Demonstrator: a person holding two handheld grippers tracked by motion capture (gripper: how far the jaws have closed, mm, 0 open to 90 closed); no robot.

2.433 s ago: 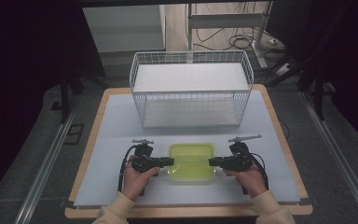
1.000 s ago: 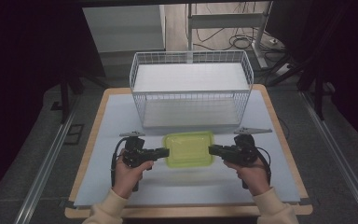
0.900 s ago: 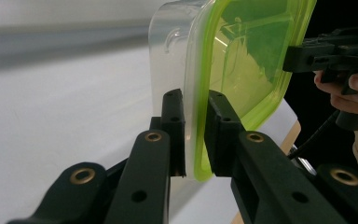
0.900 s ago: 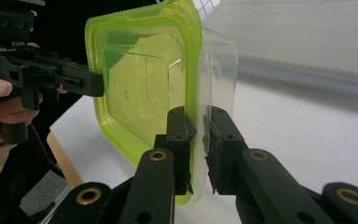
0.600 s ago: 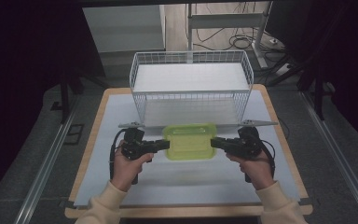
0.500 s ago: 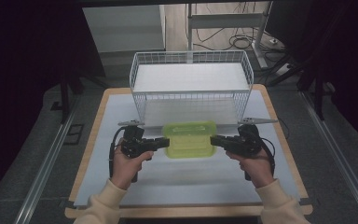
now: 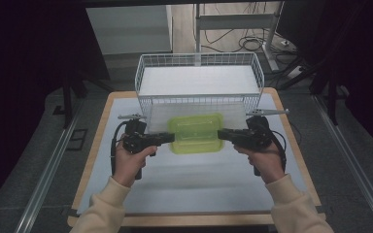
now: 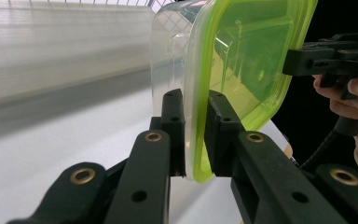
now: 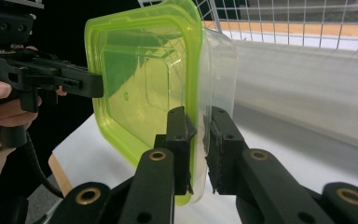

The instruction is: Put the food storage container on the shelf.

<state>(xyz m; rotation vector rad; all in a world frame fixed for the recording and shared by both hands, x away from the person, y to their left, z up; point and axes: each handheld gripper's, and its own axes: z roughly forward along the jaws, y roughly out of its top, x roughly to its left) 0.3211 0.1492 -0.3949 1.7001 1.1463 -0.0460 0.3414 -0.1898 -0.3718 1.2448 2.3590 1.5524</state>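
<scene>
White tabletop [image 7: 189, 189] is seen beneath a green-lidded clear container [image 7: 195, 133], now carried farther forward than earlier, up to the wire basket [image 7: 199, 82]. Its left rim is clamped by the left gripper [image 7: 167, 138], fingers [image 8: 173, 121] clenched; its right rim is likewise clamped by the right gripper [image 7: 223, 134].

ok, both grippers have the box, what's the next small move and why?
Probably carry it forward and a bit higher, level, over the basket rim. Both grippers, left and right, are shut on opposite edges of the lidded box, which hangs just short of the basket's near wall.
</scene>
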